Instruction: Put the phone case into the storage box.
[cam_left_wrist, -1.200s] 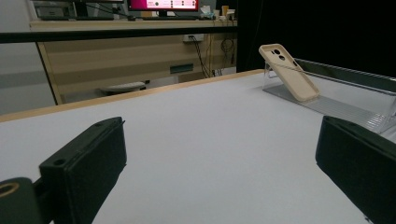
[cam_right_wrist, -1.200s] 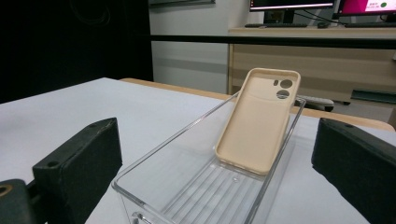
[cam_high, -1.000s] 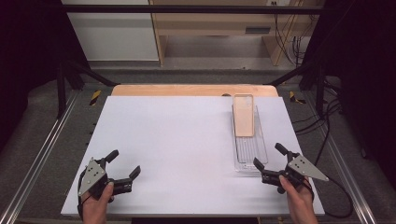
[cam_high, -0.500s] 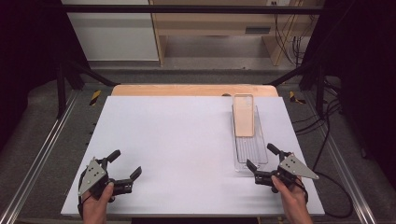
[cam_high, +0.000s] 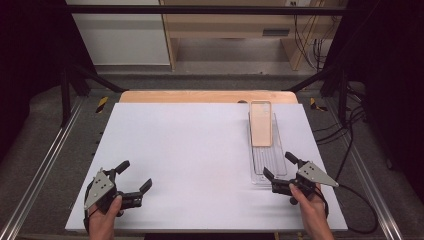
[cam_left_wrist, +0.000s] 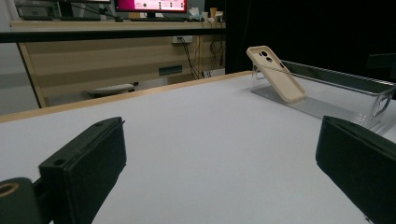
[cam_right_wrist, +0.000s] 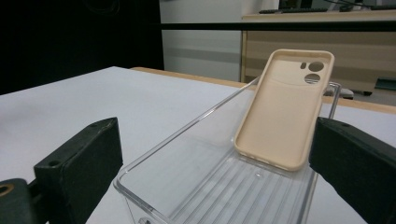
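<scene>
The right gripper (cam_high: 281, 172) has its blocky black jaws spread at the near end of a clear ribbed plastic tray (cam_right_wrist: 205, 186). A beige, smooth phone case (cam_right_wrist: 285, 109) leans inside against the tray's far end. The left gripper (cam_high: 134, 176), jaws spread, rests on the matte white table (cam_high: 190, 150).

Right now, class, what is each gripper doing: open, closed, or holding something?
Left gripper: open, holding nothing, low over the table.
Right gripper: open, holding nothing, at the near end of the clear tray.

Beige phone case (cam_high: 261, 130) leans tilted against the far end of clear tray (cam_high: 267, 167).
</scene>
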